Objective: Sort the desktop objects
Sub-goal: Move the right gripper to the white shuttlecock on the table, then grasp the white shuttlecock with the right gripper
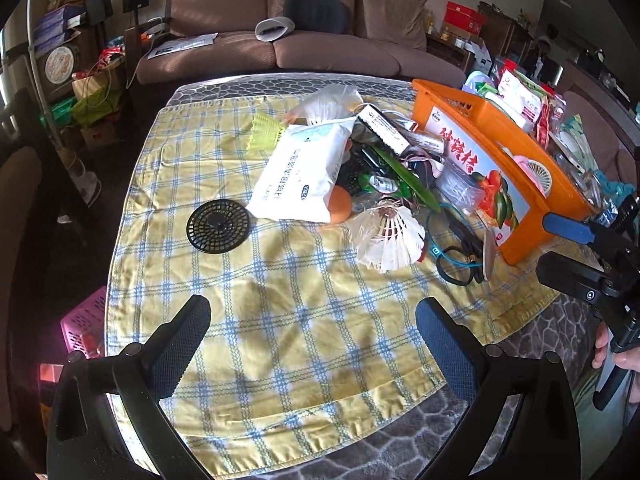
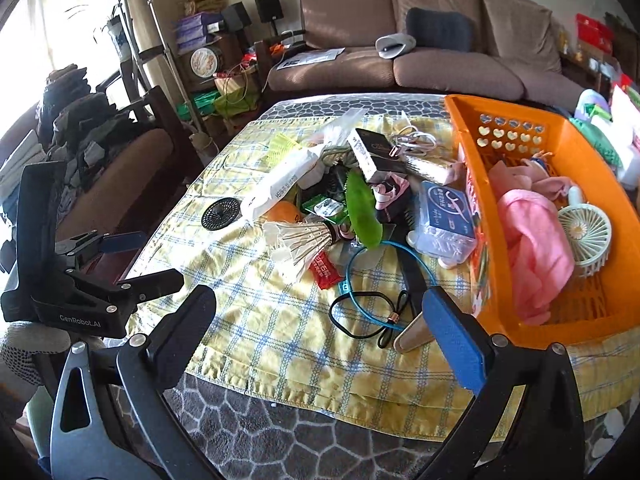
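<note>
- While the left gripper hangs over bare checked cloth in the left wrist view, its two fingers stand wide apart with nothing between them.
- Beyond it, a heap of small things lies on the cloth: a white wipes pack leans over an orange ball, and a black round grille lies flat just left of the pack, apart from the heap.
- A white feather shuttlecock lies on its side at the near edge of the heap, with a yellow-green shuttlecock at the far side.
- An orange basket stands to the right of the heap, and a blue cord with a black band lies on the cloth near its front corner.
- At the right edge the right gripper shows, one blue pad up, held by a hand.

- In the right wrist view the right gripper has its fingers spread fully, empty, above the near part of the cloth.
- The blue cord and a black band lie just ahead, between the fingers' line of sight, not touched.
- The white shuttlecock lies beside a red packet, a green leaf-shaped thing behind them.
- The orange basket on the right holds a pink cloth and a small pale fan.
- At the left the left gripper appears, open-jawed, above a gloved hand.
</note>
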Motion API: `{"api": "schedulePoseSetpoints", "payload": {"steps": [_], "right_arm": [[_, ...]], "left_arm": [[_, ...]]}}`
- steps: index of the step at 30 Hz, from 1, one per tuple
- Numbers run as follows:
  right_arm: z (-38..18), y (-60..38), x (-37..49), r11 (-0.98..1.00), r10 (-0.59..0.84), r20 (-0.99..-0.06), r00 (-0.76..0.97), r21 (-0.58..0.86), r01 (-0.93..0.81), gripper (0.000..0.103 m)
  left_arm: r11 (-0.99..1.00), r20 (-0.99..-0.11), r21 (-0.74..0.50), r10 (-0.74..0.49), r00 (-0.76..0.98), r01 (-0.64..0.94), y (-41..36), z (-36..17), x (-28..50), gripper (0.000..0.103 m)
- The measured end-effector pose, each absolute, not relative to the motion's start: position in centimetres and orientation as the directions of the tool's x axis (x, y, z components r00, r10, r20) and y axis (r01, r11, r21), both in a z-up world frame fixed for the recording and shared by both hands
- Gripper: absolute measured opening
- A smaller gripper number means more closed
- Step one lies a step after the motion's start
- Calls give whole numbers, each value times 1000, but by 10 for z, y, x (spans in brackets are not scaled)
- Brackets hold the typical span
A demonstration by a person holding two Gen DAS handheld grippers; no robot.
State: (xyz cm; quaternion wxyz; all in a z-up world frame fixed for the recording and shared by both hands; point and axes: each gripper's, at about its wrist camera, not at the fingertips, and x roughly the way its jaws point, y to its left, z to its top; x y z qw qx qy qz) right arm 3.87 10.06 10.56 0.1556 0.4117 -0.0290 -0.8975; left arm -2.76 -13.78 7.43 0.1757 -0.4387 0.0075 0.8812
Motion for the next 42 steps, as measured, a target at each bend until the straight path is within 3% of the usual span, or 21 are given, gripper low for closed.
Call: {"api": "schedulePoseSetpoints", "payload": {"steps": [9, 16, 20, 22, 25, 30, 34, 37, 42], "right_arm": [[88, 86, 20, -943, -321, -731, -602, 189, 273, 101], [64, 65, -16, -946, -307, -761, -572, 181, 268, 83], [43, 55, -39, -959, -262, -795, -548, 153, 238, 62], [33, 56, -47, -966, -245, -813, -528, 157, 205, 58], [26, 62, -49, -962, -267, -813, -518, 196, 188, 24], [29, 80, -44, -949, -314, -786, -533, 252, 188, 10], [25, 88, -42, -928, -373, -785, -495, 311, 206, 7], [22, 88, -40, -915, -404, -781, -476, 338, 221, 5], [25, 87, -38, -911, -411, -770, -487, 352, 214, 5]], "left_arm": [[-926, -747, -213, 361, -559, -313, -147, 58, -42, 103], [-916, -741, -297, 400, -540, -270, -163, 46, -54, 103], [-913, -741, -317, 408, -534, -258, -165, 40, -60, 103], [-905, -739, -336, 425, -523, -262, -164, 37, -60, 103], [-867, -716, -385, 497, -491, -317, -155, 38, -57, 103], [-840, -708, -367, 531, -465, -400, -132, 38, -50, 102], [-834, -713, -389, 541, -445, -391, -125, 30, -52, 90], [-838, -709, -376, 535, -460, -396, -121, 30, -54, 86], [-866, -738, -268, 466, -488, -421, -105, 28, -73, 63]]}}
